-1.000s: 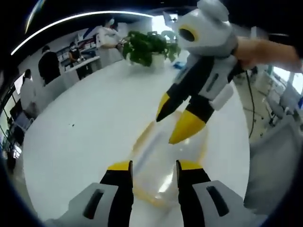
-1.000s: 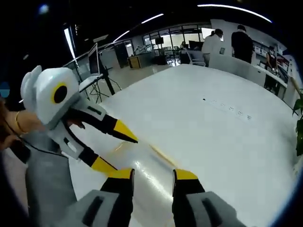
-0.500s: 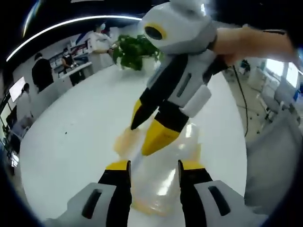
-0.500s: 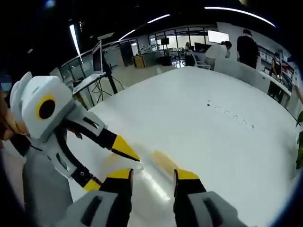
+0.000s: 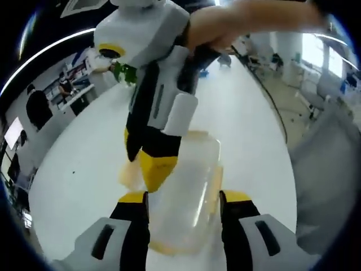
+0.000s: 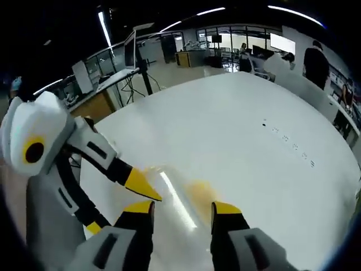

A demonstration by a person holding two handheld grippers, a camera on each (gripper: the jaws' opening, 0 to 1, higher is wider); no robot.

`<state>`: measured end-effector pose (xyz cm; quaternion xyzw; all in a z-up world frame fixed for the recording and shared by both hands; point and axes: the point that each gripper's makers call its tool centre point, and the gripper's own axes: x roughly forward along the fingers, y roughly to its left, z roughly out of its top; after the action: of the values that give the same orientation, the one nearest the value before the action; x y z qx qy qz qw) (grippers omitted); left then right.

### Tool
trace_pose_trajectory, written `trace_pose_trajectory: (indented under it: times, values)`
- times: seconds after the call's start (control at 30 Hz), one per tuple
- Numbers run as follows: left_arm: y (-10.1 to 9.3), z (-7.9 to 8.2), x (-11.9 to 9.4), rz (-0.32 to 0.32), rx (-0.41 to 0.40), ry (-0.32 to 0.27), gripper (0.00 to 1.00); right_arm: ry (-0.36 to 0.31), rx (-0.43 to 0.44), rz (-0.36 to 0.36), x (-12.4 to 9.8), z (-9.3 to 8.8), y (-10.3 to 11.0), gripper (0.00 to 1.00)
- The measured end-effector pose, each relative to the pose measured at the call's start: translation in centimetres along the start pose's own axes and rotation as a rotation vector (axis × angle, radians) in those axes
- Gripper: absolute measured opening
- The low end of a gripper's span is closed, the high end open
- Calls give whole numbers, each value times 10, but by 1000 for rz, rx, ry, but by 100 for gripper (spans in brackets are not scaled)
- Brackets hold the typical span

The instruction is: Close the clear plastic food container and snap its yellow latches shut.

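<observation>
— Where is the clear container (image 5: 183, 197) now?

— Low in the middle of the left gripper view, lying on the white counter (image 5: 84, 158), right between the left tongs (image 5: 183, 197). Their jaws stand apart on either side of it, spread wide, and I can't tell whether they touch its walls.

— What has changed in the last second?

— The right tongs (image 5: 145, 161) have swung from the upper right of that view down to the centre-left. Their yellow tips now sit at the container's left edge, just by a yellow latch (image 5: 131, 175). A second ago they hovered above the far end. I'd judge the lid is down and the latch work is starting on that side.

— Are the right tongs squeezed?

— Parted a little, gripping nothing that I can see.

— And the right gripper view?

— There the left tongs (image 6: 121, 195) come in from the left, and a yellow latch (image 6: 198, 193) is a blur in the lower middle.

— What can't you make out?

— The container is nearly invisible against the counter there, only a bright streak. Whether any latch is snapped, I can't say. The near end is cut off behind the jaws.
</observation>
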<state>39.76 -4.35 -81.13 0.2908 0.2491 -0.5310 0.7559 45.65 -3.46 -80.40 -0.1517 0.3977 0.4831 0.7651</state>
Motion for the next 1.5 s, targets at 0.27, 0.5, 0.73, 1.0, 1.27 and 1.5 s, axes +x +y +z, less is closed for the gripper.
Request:
trace_pose_trajectory:
  times: [0.27,0.5,0.73,1.0,1.27,1.5]
  values:
    - [4,-8,8,70,109,36,56,106,-99,46,7,-9,2,36]
    - [6,-8,8,66,115,35,55,151,-98,98,13,-6,1,36]
    - [7,-7,9,46,94,57,54,269,-121,165,15,-7,1,34]
    - [6,-7,10,29,102,91,54,422,-174,211,18,-8,2,33]
    - [7,-7,12,40,103,99,54,485,-188,272,21,-9,2,33]
    - [7,-7,11,34,104,84,54,527,-207,295,20,-10,3,33]
